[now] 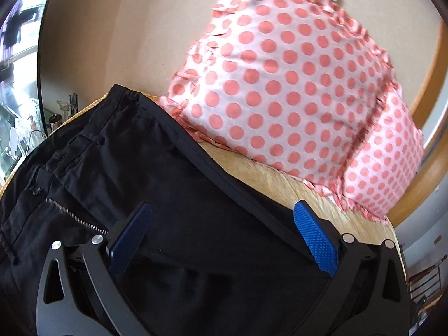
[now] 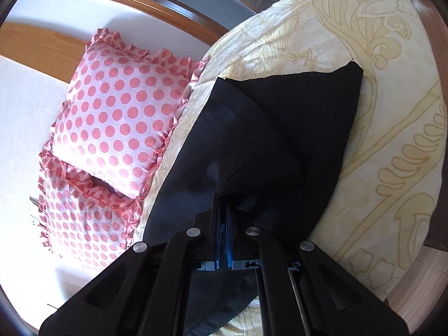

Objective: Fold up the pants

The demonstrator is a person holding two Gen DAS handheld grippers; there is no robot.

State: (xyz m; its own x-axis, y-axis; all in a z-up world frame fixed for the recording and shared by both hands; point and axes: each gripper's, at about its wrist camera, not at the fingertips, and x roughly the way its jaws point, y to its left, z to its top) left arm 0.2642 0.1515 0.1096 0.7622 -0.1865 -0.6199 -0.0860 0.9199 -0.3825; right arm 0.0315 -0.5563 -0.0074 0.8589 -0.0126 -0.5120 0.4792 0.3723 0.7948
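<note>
Black pants [image 1: 145,168] lie on a yellow patterned bedspread [image 1: 280,179], waistband and open zipper at the left in the left wrist view. My left gripper [image 1: 224,218] is open, its blue pads [image 1: 315,238] spread just above the upper leg, holding nothing. In the right wrist view the leg end of the pants [image 2: 294,128] lies partly folded on the bedspread [image 2: 392,140]. My right gripper [image 2: 224,212] is shut on a pinch of the black pants fabric, which is lifted into a ridge at the fingertips.
Two pink polka-dot pillows [image 1: 294,84] [image 2: 117,117] lean against the wall and the wooden headboard [image 2: 56,42] beside the pants. A bedside shelf with small bottles [image 1: 56,120] stands at the left. The bed edge and floor [image 2: 428,266] show at the right.
</note>
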